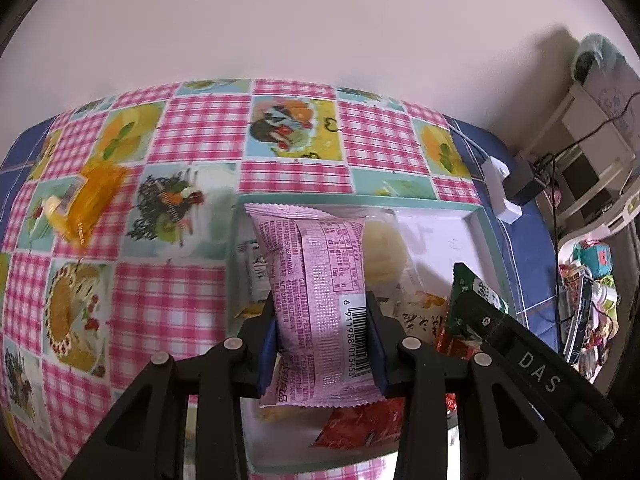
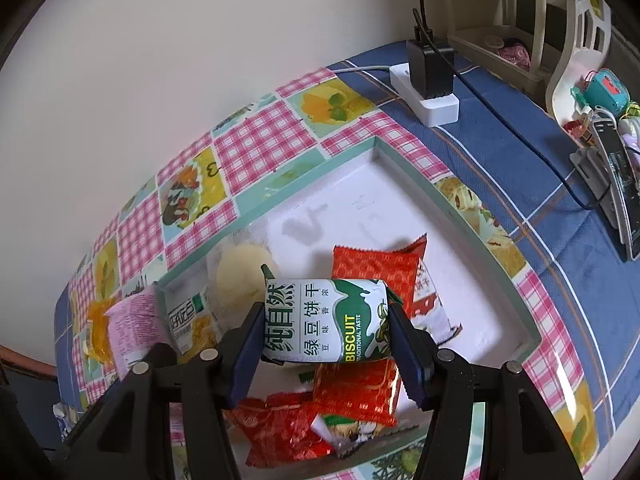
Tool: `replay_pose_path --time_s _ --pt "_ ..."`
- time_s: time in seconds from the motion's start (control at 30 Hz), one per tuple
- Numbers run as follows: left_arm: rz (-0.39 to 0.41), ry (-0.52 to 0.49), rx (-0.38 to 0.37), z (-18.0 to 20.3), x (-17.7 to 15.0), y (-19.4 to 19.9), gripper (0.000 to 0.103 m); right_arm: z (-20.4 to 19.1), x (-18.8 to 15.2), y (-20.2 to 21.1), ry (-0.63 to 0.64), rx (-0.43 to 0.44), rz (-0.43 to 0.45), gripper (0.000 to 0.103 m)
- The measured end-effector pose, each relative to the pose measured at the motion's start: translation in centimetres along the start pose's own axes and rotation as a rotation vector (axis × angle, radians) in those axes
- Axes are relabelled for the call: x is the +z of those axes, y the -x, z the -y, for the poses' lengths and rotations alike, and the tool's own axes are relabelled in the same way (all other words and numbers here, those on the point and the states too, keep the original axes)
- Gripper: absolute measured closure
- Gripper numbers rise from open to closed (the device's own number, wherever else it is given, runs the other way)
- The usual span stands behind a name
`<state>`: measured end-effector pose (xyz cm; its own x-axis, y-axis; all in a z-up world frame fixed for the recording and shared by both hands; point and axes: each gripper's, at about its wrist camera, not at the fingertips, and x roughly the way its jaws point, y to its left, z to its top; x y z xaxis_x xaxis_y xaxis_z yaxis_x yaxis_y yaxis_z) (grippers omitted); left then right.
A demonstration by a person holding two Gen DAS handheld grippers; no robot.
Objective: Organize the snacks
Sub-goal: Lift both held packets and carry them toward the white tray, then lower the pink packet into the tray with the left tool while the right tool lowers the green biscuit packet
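Currently, in the left wrist view, the left tool (image 1: 322,340) is clamped on a pink snack packet (image 1: 316,300), barcode side facing the camera, at lower centre of the frame. The packet hangs above a shallow white tray (image 1: 476,216) with a teal rim, which sits on the desk (image 1: 168,312) covered by a pink checked cloth. A pale round bun in clear wrap (image 1: 386,252) lies in the tray just behind the packet. An orange packet (image 1: 90,204) lies on the cloth at left, well apart from the tray. The right tool (image 1: 480,312) enters at lower right.

In the right wrist view, the right tool (image 2: 326,340) grips a green-and-white biscuit packet (image 2: 324,320) across its ends, at lower centre, above the tray (image 2: 448,216). Red packets (image 2: 372,272) lie in the tray beneath and behind it. The pink snack packet (image 2: 136,324) appears at left. A white power strip (image 2: 432,100) rests on the blue cloth at upper right.
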<state>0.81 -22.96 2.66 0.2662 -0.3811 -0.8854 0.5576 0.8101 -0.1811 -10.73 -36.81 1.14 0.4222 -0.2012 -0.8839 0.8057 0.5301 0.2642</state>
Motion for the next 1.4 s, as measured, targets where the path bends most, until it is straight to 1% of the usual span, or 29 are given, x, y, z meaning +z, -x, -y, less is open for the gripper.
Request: replay_pose_path --time_s 0.2,0.33,0.5,0.6,0.77,0.87,1.1,1.13,1.17,1.2,1.23,1.27,1.3,1.33,1.37,1.4 --pt "-0.002 -0.037 0.007 1.3 0.3 -1.3 0.063 0.8 0.7 -0.8 -0.024 0.014 -0.009 0.04" --pt "-0.013 -0.036 0.005 1.4 0.2 -1.9 0.063 1.1 0.8 -1.2 -0.035 0.019 -0.019 0.04" --pt "-0.021 -0.023 0.016 1.2 0.3 -1.8 0.055 1.2 0.7 -1.1 -0.038 0.022 -0.023 0.04" --pt "-0.019 -0.006 0.001 0.8 0.5 -1.2 0.053 1.2 0.7 -1.1 -0.039 0.024 -0.028 0.04" --pt "-0.021 0.035 0.012 -0.5 0.9 -0.2 0.053 0.9 0.7 -1.0 -0.021 0.019 -0.028 0.038" --pt "-0.015 0.065 0.026 -1.6 1.0 0.4 0.052 0.8 0.7 -0.7 -0.02 0.032 -0.024 0.038" --pt "-0.034 0.144 0.065 -4.5 0.7 1.1 0.052 0.3 0.2 -0.1 0.012 0.0 -0.042 0.037" --pt "-0.038 0.157 0.076 -4.9 0.5 1.0 0.051 0.1 0.1 0.0 0.021 -0.003 -0.044 0.034" --pt "-0.043 0.169 0.091 -5.4 0.4 1.0 0.048 -0.1 -0.1 0.1 0.031 -0.006 -0.046 0.032" --pt "-0.047 0.178 0.106 -5.8 0.2 1.0 0.036 -0.4 -0.3 0.2 0.044 -0.008 -0.049 0.031" --pt "-0.046 0.186 0.122 -6.2 -0.1 1.0 0.032 -0.6 -0.5 0.2 0.054 -0.009 -0.051 0.031" --pt "-0.043 0.19 0.13 -6.5 -0.2 1.0 0.029 -0.8 -0.7 0.3 0.064 -0.012 -0.051 0.031" --pt "-0.04 0.195 0.143 -6.9 -0.4 1.1 0.029 -1.1 -1.0 0.5 0.078 -0.018 -0.051 0.031" --pt "-0.04 0.197 0.152 -7.2 -0.6 1.2 0.029 -1.3 -1.2 0.5 0.087 -0.02 -0.05 0.027" --pt "-0.04 0.2 0.164 -7.5 -0.7 1.2 0.027 -1.5 -1.4 0.7 0.095 -0.021 -0.049 0.019" --pt "-0.038 0.202 0.177 -7.9 -0.9 1.4 0.023 -1.8 -1.7 0.8 0.106 -0.02 -0.046 0.017"
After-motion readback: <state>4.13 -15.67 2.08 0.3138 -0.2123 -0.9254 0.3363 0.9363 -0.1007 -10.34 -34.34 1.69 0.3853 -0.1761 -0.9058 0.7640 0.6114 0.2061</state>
